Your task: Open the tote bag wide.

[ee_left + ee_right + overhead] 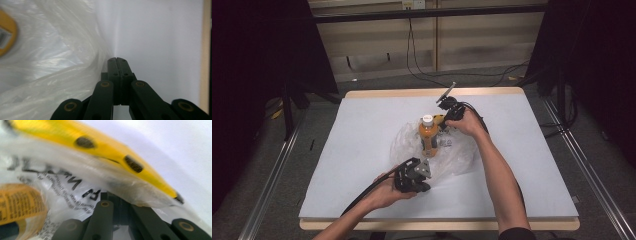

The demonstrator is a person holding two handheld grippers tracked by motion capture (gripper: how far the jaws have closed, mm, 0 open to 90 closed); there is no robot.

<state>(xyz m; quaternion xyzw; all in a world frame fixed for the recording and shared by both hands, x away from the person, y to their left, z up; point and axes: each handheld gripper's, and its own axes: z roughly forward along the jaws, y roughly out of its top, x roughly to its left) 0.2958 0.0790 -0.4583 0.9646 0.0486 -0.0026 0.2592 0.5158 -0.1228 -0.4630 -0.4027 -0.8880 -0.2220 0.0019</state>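
An orange juice bottle with a white cap point(428, 135) stands upright inside a crumpled clear plastic bag point(452, 160) mid-bench. The left tool point(116, 60) is pressed shut, empty, beside the bag. The right tool point(446, 125) grips the bag's film near the bottle; its jaws are hidden.

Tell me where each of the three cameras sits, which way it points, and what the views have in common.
High view: above the person's side, looking forward and down at the table; both forearms, left gripper and right gripper show.
Left gripper view: rides the left gripper, looking along its shut jaws across the table, plastic bag alongside.
Right gripper view: rides the right gripper, close against the bag and a yellow object.
Shared: the bag and the orange bottle appear in all three.
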